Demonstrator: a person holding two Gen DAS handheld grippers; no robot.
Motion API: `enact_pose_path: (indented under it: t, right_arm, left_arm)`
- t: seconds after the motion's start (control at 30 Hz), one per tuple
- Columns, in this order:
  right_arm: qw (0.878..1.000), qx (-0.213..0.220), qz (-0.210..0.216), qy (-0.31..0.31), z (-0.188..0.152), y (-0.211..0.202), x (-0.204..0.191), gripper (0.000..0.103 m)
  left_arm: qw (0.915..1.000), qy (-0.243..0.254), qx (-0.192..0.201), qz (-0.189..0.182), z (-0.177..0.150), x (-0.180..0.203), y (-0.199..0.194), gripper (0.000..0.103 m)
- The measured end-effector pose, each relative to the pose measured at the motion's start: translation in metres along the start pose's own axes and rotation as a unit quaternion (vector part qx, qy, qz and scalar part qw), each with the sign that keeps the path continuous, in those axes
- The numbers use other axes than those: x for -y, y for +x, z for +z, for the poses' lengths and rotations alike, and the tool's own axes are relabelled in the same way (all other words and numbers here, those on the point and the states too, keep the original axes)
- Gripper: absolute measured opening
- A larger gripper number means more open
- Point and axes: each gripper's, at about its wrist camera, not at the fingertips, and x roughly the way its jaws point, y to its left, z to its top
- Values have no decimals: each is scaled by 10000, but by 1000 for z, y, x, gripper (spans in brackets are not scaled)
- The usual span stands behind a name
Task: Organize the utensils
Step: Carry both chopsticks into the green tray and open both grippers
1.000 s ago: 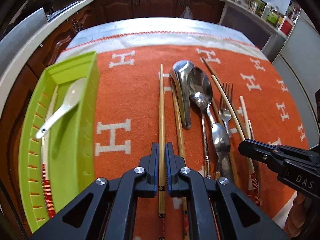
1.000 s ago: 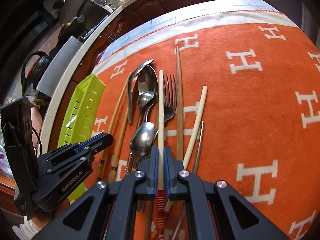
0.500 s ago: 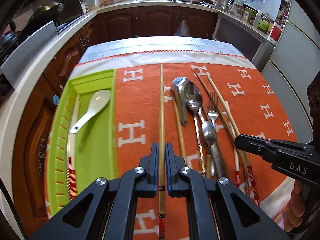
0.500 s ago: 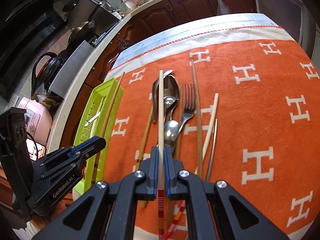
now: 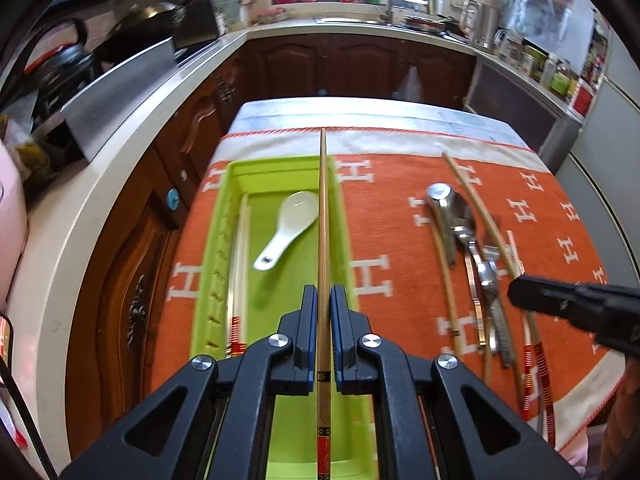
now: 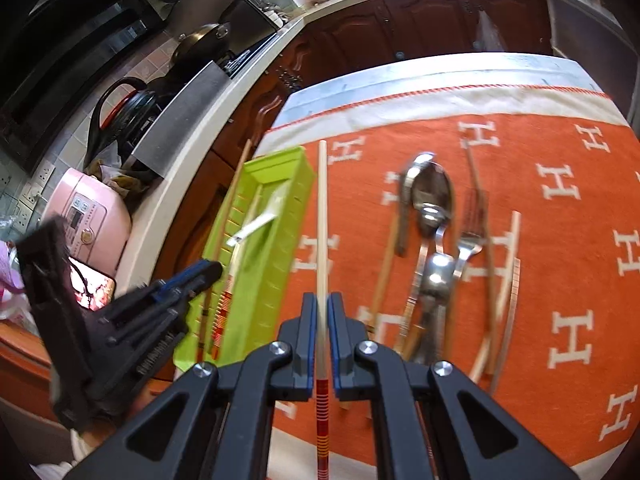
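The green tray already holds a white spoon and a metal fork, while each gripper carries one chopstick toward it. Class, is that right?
Not quite. The green tray holds the white spoon and a chopstick with a red-striped end, not a metal fork; the fork lies on the orange cloth. The left wrist view shows this. The rest stands: each gripper is shut on one chopstick.

Left claw and right claw both clamped, pointing forward.

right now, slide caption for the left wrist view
Left gripper holds a bamboo chopstick over the green tray with the white spoon.
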Motion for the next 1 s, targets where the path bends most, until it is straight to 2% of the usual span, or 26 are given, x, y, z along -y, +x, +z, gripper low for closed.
enact_pose_path:
  t: [0.33,0.53,1.0]
  right_arm:
    - [9994,-99,132,305,30,40,-46,6]
    - [9984,-318,85,457,38,71,-56,6]
    - [9957,-678,231,588,36,97,-61,7]
  left_arm:
    - [9988,-442,-146,-177,-11,-44,18,4]
    - [9980,-555,-232,-201,-14,-53,28,4]
    - [9980,-590,-211,-59,-12,-57,29,5]
